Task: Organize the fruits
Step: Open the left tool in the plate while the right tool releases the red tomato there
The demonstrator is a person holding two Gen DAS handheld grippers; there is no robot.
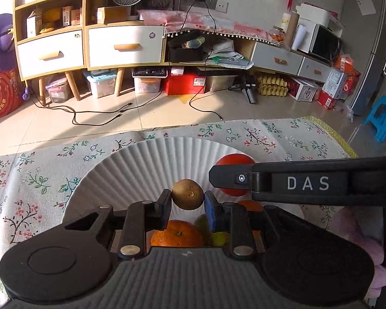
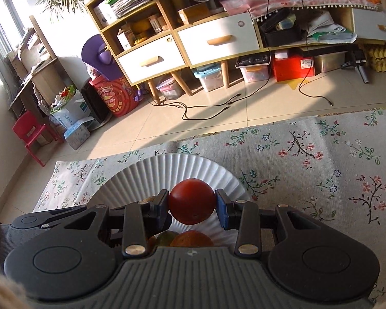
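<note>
My left gripper (image 1: pixel 187 197) is shut on a brown kiwi (image 1: pixel 187 193), held just above a white fluted paper plate (image 1: pixel 131 164). Below it on the plate lie an orange (image 1: pixel 177 234) and a green fruit (image 1: pixel 216 237), partly hidden by the gripper. My right gripper (image 2: pixel 192 202) is shut on a red tomato (image 2: pixel 192 200) over the same plate (image 2: pixel 172 167). From the left wrist view, the right gripper's black finger (image 1: pixel 231 177) crosses in front of the tomato (image 1: pixel 234 160). An orange (image 2: pixel 191 239) and a green fruit (image 2: pixel 167 237) show beneath the right gripper.
The plate sits on a floral tablecloth (image 2: pixel 321 159) with its far edge toward a tiled floor. Cables (image 1: pixel 103 118) trail on the floor before a shelf unit with drawers (image 1: pixel 123 46). A blue stool (image 1: pixel 382 118) stands at right, a red chair (image 2: pixel 31 131) at left.
</note>
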